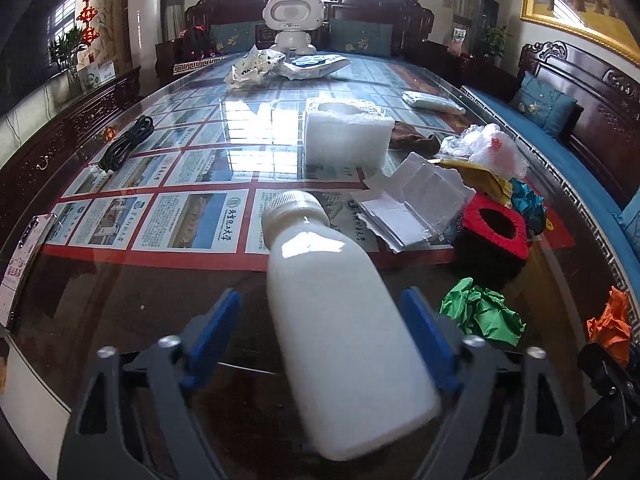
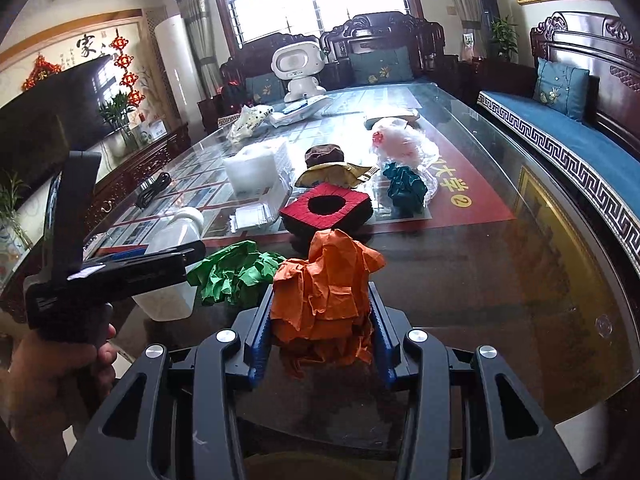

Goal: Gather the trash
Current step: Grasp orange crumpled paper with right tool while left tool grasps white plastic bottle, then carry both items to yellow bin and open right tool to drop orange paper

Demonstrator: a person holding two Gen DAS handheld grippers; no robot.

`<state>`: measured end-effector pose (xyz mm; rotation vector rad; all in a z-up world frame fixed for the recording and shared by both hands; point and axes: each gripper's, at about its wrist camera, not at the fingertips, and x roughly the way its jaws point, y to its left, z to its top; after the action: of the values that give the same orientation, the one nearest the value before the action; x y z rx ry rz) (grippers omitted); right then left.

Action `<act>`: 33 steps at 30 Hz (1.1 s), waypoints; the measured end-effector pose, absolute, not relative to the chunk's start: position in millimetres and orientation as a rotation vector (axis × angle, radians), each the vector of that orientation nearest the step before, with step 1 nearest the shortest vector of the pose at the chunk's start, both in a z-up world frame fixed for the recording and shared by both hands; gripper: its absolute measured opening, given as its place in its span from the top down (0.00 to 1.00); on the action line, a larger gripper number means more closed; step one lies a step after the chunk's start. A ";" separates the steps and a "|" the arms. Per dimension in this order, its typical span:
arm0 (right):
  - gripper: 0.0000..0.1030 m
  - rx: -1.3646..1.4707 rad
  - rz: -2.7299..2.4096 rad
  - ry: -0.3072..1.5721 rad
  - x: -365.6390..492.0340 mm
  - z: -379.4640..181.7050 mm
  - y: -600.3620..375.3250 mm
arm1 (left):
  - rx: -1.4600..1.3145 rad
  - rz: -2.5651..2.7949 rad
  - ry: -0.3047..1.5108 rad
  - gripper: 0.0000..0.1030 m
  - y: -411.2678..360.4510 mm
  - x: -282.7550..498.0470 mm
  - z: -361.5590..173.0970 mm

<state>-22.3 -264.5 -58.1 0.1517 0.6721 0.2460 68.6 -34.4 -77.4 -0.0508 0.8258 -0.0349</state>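
Note:
A white plastic bottle (image 1: 340, 320) with a ribbed cap lies tilted on the glass table (image 1: 120, 280), between the blue pads of my left gripper (image 1: 320, 296). The right pad touches its side. A gap shows at the left pad, so the jaws stand open around it. My right gripper (image 2: 320, 292) is shut on a crumpled orange paper (image 2: 328, 280) held just above the table. The right wrist view shows the left gripper (image 2: 188, 256) from the side, in a person's hand (image 2: 60, 360), with the bottle (image 2: 176, 232) behind it.
Crumpled green paper (image 2: 236, 272) lies between the two grippers. Beyond are a red and black box with a round hole (image 2: 326, 210), teal paper (image 2: 404, 188), white sheets (image 1: 412, 208), a foam block (image 1: 344, 132), clear plastic bags (image 2: 400, 140) and a black cable (image 1: 128, 142). A white robot toy (image 1: 292, 20) stands far back.

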 end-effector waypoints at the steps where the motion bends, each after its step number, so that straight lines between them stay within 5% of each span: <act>1: 0.59 0.151 0.242 0.669 -23.6 -57.8 -265.1 | -0.052 -0.026 0.830 0.48 -32.6 68.6 -78.1; 21: 0.60 0.147 0.335 0.656 -33.9 -49.0 -237.5 | -0.092 -0.291 0.762 0.50 3.4 18.3 -63.3; 33: 0.60 0.105 0.425 0.652 -94.9 -36.9 -230.1 | 0.006 -0.596 0.691 0.49 -6.1 -83.6 -42.7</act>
<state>-94.9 -230.1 -36.9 0.1052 0.6524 0.4252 -83.6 -6.1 -42.7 0.0063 0.6908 -0.5961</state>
